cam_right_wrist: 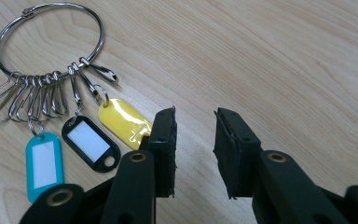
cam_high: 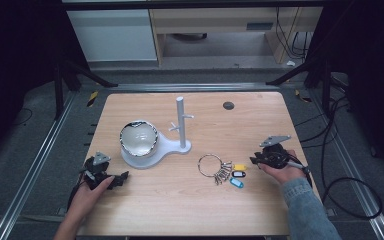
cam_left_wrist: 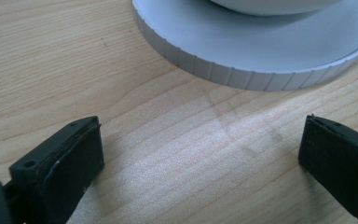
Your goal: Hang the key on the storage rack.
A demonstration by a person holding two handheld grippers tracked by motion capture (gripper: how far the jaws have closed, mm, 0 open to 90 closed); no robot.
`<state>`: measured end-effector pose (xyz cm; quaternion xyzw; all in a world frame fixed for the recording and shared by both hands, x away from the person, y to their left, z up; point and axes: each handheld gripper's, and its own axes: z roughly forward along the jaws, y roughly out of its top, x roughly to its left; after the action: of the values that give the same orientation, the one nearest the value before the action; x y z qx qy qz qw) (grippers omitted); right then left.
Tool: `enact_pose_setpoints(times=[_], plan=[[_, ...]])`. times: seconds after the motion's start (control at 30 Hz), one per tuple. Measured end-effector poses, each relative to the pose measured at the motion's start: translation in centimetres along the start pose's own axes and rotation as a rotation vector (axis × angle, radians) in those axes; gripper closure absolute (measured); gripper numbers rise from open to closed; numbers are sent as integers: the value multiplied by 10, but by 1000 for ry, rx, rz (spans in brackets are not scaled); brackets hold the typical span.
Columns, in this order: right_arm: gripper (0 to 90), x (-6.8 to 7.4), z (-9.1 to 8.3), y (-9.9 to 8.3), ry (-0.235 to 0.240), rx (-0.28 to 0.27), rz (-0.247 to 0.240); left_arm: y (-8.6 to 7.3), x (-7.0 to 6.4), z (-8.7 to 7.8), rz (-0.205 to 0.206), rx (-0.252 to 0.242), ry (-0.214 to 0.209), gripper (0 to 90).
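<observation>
Keys (cam_high: 219, 169) on their ring lie on the surface (cam_high: 260, 125), right of the white stand (cam_high: 150, 152) — right tongs (cam_high: 254, 160) just beside them, released; left tongs (cam_high: 122, 177) near the stand's base, gaping.

The table (cam_high: 260, 200) is showing pale wood with a fine grain and a smooth, faintly sheened finish, while the key ring (cam_right_wrist: 51, 42) and its clips are gleaming as polished metal. The yellow tag (cam_right_wrist: 121, 122) is looking like glossy plastic, the black tag (cam_right_wrist: 91, 144) and blue tag (cam_right_wrist: 44, 165) like smoother plastic with matt white paper inserts. The stand (cam_left_wrist: 261, 51) is appearing as matt grey plastic with a ribbed edge, the bowl (cam_high: 138, 138) is shining like mirror metal, and both grippers' pads (cam_right_wrist: 165, 149) are looking like matt black rubbery foam
</observation>
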<state>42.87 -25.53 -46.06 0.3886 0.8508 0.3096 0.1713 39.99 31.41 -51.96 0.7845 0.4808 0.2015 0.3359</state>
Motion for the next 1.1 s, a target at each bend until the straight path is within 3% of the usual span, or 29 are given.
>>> enact_pose_setpoints(times=[0.23,0.47,0.63,0.77,1.1], plan=[[767,1,0,3,20,3,-21,0,0,0,2,2,0,0],[752,6,4,4,46,10,-46,0,0,0,2,2,1,0],[726,14,12,9,87,1,-54,0,0,0,1,2,1,0],[739,25,22,20,107,9,-90,0,0,0,2,2,0,0],[840,35,42,28,123,43,-119,0,0,0,2,2,0,0]])
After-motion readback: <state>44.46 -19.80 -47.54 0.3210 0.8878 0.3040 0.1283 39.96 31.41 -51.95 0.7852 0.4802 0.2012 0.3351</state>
